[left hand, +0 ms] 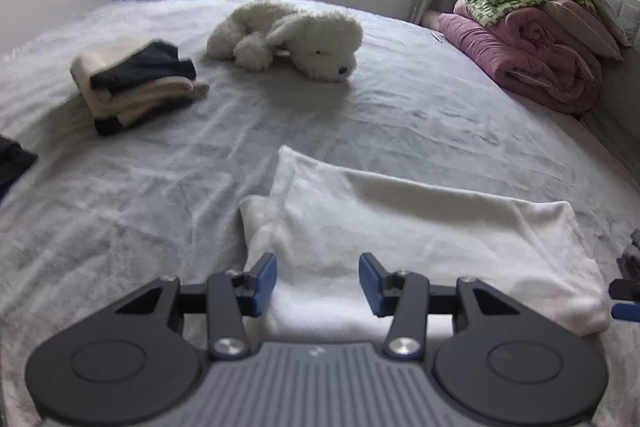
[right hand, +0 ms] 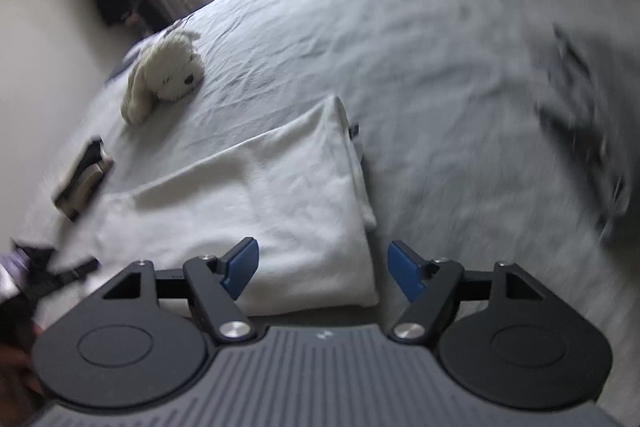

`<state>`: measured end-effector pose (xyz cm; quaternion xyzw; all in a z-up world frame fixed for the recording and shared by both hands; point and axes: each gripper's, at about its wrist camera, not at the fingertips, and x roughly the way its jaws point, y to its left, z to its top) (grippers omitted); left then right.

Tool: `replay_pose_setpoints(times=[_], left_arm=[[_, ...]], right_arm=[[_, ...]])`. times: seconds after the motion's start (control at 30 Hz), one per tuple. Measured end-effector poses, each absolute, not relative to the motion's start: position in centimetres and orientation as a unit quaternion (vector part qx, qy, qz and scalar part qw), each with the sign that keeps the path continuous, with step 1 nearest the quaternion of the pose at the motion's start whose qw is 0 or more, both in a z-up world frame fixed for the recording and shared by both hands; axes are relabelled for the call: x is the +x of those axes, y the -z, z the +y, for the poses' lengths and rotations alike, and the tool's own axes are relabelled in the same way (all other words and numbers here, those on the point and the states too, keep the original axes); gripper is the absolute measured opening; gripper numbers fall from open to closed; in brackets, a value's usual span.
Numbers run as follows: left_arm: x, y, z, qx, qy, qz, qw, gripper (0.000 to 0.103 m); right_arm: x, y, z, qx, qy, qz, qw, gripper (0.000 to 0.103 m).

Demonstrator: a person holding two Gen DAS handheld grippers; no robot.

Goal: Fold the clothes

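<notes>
A white folded garment point(left hand: 400, 227) lies flat on the grey bed sheet point(left hand: 360, 115), with one layer turned over along its far side. My left gripper point(left hand: 318, 281) hovers open over its near left edge, blue pads apart and nothing pinched. In the right wrist view the same white garment point(right hand: 260, 195) runs up to the left. My right gripper point(right hand: 324, 271) stands open over its near right corner, with its pads clear of the cloth.
A stack of folded cream and dark clothes point(left hand: 136, 83) sits at the far left. A white plush dog point(left hand: 288, 39) lies mid-bed. Pink and green quilts point(left hand: 532, 47) are piled at the right. A blurred grey garment point(right hand: 580, 131) lies to the right, a dark one point(left hand: 12, 163) at the left edge.
</notes>
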<state>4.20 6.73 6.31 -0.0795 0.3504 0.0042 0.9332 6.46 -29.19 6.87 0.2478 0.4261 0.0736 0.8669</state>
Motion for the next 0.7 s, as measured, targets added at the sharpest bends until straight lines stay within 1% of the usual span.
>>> replay_pose_setpoints(times=[0.13,0.2,0.33,0.53,0.7], left_arm=[[4.0,-7.0,6.0,-0.075,0.001,0.332,0.94,0.047],[4.1,-7.0,5.7,-0.083,0.012,0.333,0.939,0.048],[4.4,-6.9,4.6,-0.076,0.022,0.332,0.94,0.048],[5.3,-6.3,2.8,-0.077,0.047,0.34,0.936,0.048],[5.7,-5.0,0.6,-0.043,0.059,0.349,0.934,0.048]], right_arm=[[6.4,-5.8,-30.5,0.332,-0.082,0.449,0.825,0.078],[6.4,-5.5,-30.5,0.342,-0.086,0.455,0.818,0.081],[6.5,-4.5,-30.4,0.37,-0.091,0.469,0.797,0.082],[6.2,-4.1,-30.9,0.4,-0.08,0.461,0.788,0.082],[6.0,-3.0,-32.0,0.469,-0.072,0.435,0.765,0.084]])
